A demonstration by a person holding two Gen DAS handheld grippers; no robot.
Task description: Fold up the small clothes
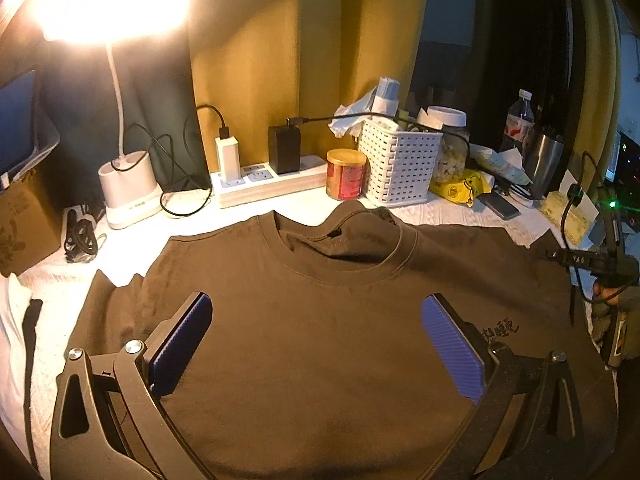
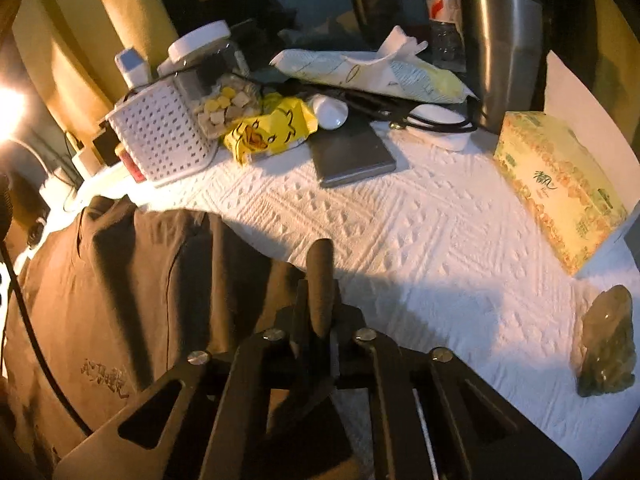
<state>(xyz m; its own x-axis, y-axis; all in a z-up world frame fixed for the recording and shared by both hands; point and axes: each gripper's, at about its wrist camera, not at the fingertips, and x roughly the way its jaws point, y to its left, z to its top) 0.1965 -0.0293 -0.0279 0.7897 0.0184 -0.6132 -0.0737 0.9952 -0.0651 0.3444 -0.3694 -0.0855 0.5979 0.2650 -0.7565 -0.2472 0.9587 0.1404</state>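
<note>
A brown T-shirt (image 1: pixel 320 320) lies spread flat on the white textured cloth (image 1: pixel 440 216), collar toward twelve o'clock, and the left gripper (image 1: pixel 316 344) hovers over its chest with blue pads (image 1: pixel 452 348) set wide apart and nothing between them. At three o'clock the right gripper (image 1: pixel 600 260) shows by the shirt's edge, its jaws unclear from here. Along the back from ten to two o'clock stand a lit desk lamp (image 1: pixel 128 184), a power strip (image 1: pixel 272 184), a red can (image 1: pixel 346 174), a white basket (image 1: pixel 400 164) and a steel tumbler (image 1: pixel 544 160)

dark print on brown shirt (image 1: pixel 499 330), unreadable
</note>
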